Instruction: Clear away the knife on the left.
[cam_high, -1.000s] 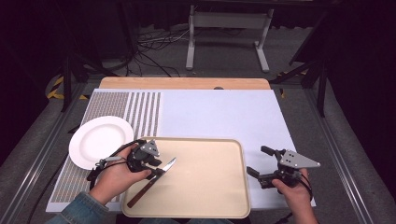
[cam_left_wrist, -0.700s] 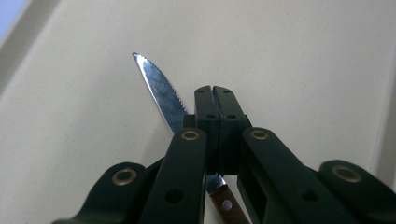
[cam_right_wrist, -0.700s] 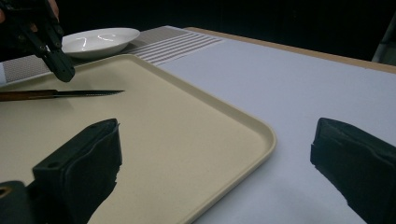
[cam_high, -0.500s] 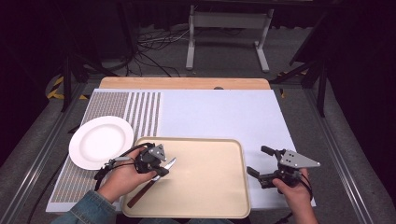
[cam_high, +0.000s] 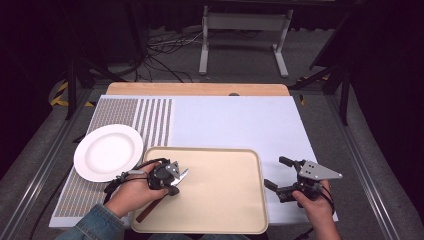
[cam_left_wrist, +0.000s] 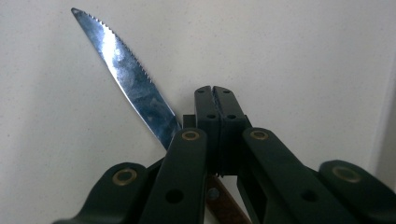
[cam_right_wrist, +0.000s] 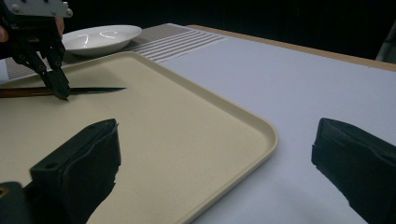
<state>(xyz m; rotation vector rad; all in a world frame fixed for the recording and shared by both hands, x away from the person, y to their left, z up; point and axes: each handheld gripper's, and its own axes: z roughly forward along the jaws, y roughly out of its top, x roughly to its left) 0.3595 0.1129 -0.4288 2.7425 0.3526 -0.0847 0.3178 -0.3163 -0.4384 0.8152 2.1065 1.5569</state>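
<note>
A steak knife with a serrated blade (cam_high: 182, 175) (cam_left_wrist: 130, 79) and a brown wooden handle (cam_high: 145, 212) lies on the left part of a beige tray (cam_high: 220, 200) (cam_right_wrist: 163, 116). My left gripper (cam_high: 170, 182) (cam_left_wrist: 218, 98) points down onto it, jaws shut on the knife where blade meets handle. In the right gripper view the same tips pinch the knife (cam_right_wrist: 93, 90) at the tray's surface. My right gripper (cam_high: 276, 172) (cam_right_wrist: 215, 163) rests on the white table just right of the tray, jaws wide apart with nothing between them.
A white plate (cam_high: 107, 151) (cam_right_wrist: 100, 36) sits on a striped placemat (cam_high: 150, 120) left of the tray. The white table cover (cam_high: 235, 120) stretches behind the tray to a wooden edge (cam_high: 200, 89). A metal stand (cam_high: 240, 30) and cables lie on the floor beyond.
The left gripper's jaws have closed on the knife, and the hand has shifted slightly over it. The right hand and gripper have not moved.
</note>
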